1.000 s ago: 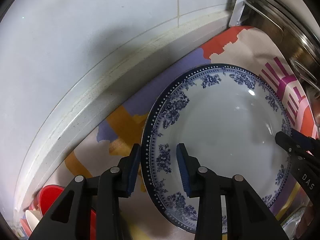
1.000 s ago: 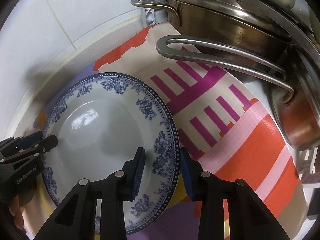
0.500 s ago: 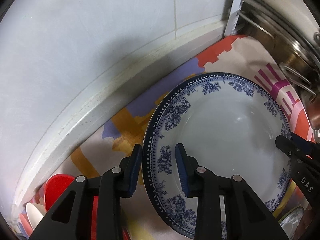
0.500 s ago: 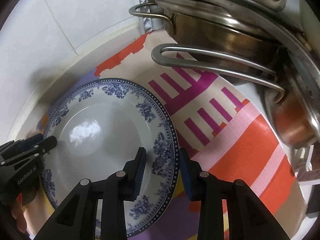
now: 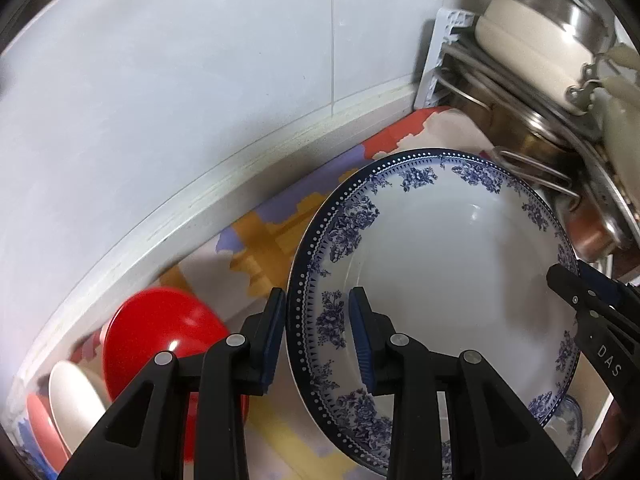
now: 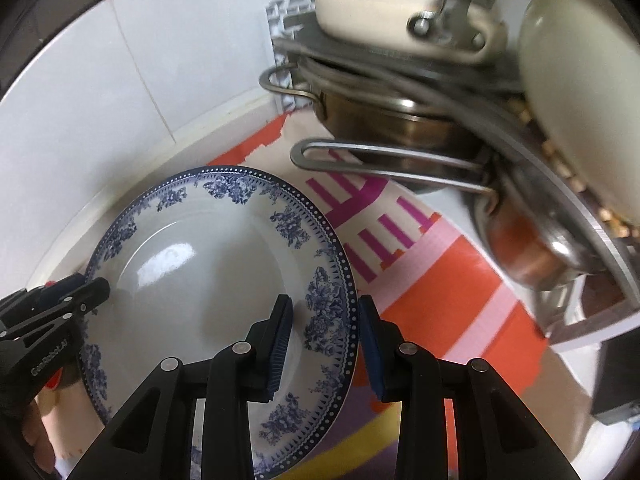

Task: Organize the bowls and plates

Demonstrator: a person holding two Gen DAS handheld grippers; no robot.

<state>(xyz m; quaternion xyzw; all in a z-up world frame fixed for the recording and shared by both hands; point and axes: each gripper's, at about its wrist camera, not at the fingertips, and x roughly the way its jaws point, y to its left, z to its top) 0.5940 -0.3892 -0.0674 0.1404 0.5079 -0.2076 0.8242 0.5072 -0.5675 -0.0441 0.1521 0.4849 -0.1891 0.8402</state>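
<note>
A large white plate with a blue floral rim (image 5: pixel 440 280) is held up off the colourful cloth by both grippers. My left gripper (image 5: pixel 318 340) is shut on the plate's left rim, one finger under it and one on its face. My right gripper (image 6: pixel 326 346) is shut on the opposite rim of the plate (image 6: pixel 208 280). Each gripper shows in the other's view, the right gripper (image 5: pixel 576 292) and the left gripper (image 6: pixel 86 290). A red bowl (image 5: pixel 160 340) and a white bowl (image 5: pixel 74 404) sit at lower left.
A white tiled wall (image 5: pixel 200 100) runs behind. A rack with steel pots and long handles (image 6: pixel 400 160) and a cream pot (image 5: pixel 532 40) stands at the right. A colourful striped cloth (image 6: pixel 440 300) covers the counter. Another blue-patterned dish (image 5: pixel 568 436) lies below the plate.
Both grippers have lifted the plate higher and pulled back from the counter. The pot rack and the red and white bowls have come further into view.
</note>
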